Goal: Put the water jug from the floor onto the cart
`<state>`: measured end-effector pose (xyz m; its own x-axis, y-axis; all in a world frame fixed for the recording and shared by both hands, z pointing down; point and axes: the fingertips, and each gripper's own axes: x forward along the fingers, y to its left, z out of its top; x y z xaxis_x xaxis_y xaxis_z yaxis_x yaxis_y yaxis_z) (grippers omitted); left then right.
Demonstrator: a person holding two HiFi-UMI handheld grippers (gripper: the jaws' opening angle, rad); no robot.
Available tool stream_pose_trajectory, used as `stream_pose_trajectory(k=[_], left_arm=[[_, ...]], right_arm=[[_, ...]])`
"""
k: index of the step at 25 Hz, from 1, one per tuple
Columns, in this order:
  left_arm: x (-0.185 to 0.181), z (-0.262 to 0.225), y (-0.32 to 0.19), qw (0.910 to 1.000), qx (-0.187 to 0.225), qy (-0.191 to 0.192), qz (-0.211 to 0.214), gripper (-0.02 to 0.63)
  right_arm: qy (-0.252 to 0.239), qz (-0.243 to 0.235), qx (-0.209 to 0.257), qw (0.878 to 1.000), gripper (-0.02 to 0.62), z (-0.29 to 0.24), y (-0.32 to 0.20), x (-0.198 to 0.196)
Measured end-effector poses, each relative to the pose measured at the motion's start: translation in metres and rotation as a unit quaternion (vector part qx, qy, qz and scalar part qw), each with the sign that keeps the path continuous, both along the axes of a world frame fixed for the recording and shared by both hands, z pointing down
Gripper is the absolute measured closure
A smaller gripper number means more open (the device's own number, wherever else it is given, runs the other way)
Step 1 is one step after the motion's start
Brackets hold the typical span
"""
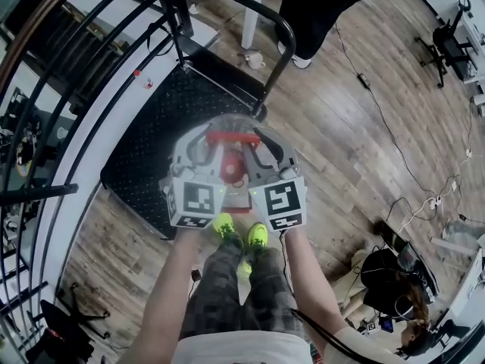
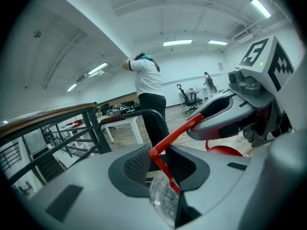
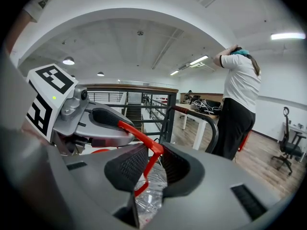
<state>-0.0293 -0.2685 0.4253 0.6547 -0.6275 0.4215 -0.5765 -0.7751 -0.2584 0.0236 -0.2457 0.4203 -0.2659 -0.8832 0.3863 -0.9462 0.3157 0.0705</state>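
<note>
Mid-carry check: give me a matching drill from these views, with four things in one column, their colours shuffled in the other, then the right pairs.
Things:
1. jug handle
2. cart deck
3. shoes
4. jug body

Colours:
a. black
b. clear
c. red
d. neon yellow-green

Pairs: 1-c, 2-a, 3-d, 4-b
</note>
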Motion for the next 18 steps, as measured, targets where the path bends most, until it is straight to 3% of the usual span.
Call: stream_pose_trajectory(k=[18], left_arm=[[-0.009, 0.028, -0.073, 0.9975, -0.029, -0.02, -0.062, 0.505]], right_arm=[[-0.015, -0.066, -0.028, 0.997, 0.5, 0.027, -0.081, -0.006]])
